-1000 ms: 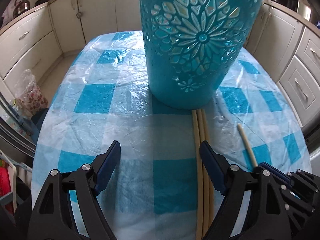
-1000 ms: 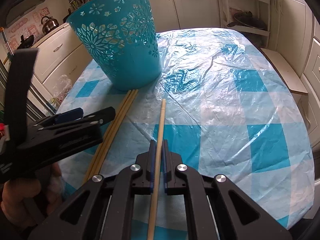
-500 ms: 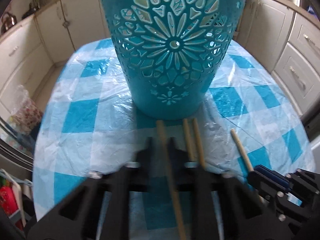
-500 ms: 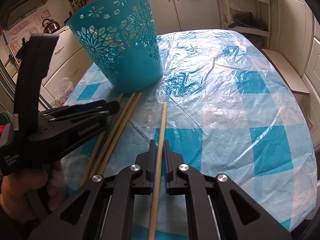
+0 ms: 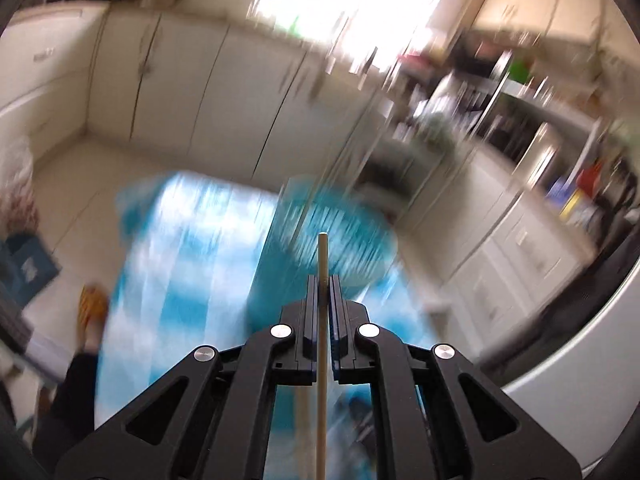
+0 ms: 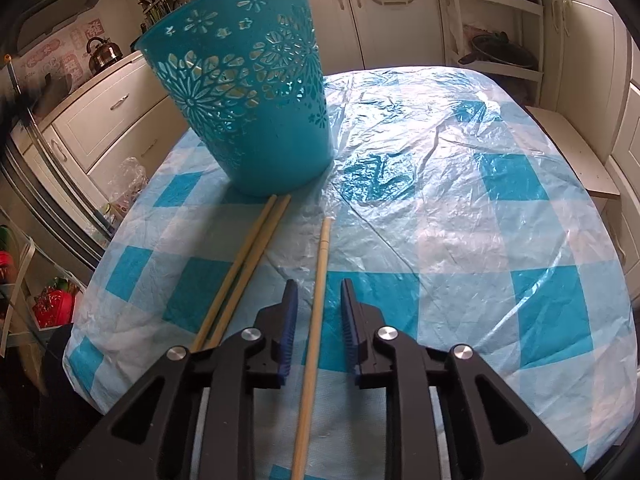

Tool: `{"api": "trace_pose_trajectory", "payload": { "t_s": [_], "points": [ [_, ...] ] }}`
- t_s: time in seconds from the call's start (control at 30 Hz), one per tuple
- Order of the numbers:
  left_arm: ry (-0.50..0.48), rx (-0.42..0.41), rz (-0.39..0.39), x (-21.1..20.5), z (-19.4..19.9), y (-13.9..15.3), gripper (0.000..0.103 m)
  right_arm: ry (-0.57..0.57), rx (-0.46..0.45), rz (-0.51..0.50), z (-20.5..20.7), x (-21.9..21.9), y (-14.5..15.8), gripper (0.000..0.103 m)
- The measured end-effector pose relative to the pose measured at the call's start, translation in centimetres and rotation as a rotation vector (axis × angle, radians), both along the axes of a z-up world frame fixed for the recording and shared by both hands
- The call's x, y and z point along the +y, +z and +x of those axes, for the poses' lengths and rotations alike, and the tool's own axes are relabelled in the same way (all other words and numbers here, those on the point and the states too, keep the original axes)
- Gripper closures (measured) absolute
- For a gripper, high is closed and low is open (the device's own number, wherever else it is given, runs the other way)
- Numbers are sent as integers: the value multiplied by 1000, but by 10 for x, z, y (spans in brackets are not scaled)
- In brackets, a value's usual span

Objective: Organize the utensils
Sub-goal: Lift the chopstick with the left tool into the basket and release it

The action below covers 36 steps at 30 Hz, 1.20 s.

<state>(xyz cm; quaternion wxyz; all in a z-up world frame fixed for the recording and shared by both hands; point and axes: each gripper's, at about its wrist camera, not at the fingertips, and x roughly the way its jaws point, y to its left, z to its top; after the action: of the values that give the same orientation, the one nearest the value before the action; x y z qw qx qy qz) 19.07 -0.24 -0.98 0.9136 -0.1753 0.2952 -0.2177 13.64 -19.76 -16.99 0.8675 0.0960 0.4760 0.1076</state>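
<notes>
My left tongs [image 5: 324, 280] clamp one chopstick [image 5: 322, 344] raised above the teal basket [image 5: 332, 236] for dropping in, while my right tongs [image 6: 318, 300] are opening around another chopstick [image 6: 318, 288] left on the checked tablecloth [image 6: 500, 240].

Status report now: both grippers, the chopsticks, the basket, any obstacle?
Left gripper shut on one chopstick, above blue basket. Right gripper opening; single chopstick lies between its jaws. Two chopsticks on table. No obstacle visible.
</notes>
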Motion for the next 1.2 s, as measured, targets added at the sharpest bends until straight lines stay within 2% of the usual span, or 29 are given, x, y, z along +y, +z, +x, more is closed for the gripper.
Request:
{"api": "trace_pose_trajectory", "payload": {
  "t_s": [0.07, 0.2, 0.37, 0.47, 0.57, 0.77, 1.0, 1.2],
  "points": [
    [21, -114, -33, -2, 3, 33, 98, 0, -1, 4, 0, 0, 0, 78],
    [73, -260, -41, -18, 12, 70, 98, 5, -8, 9, -1, -1, -1, 78],
    [147, -350, -47, -36, 33, 91, 98, 14, -15, 12, -2, -1, -1, 75],
    [207, -413, -13, -47, 48, 95, 98, 24, -21, 4, -1, 1, -1, 72],
    [235, -429, 14, -56, 63, 97, 98, 30, -24, -1, 0, 2, -1, 71],
    [302, -425, 67, -67, 92, 73, 98, 37, -25, 9, 2, 3, -1, 68],
    [314, -326, 135, -71, 111, 26, 98, 46, -26, 2, 4, 6, -1, 66],
    [271, -229, 210, -75, 116, -7, 98, 46, -27, -4, 4, 7, -1, 66]
  ]
}}
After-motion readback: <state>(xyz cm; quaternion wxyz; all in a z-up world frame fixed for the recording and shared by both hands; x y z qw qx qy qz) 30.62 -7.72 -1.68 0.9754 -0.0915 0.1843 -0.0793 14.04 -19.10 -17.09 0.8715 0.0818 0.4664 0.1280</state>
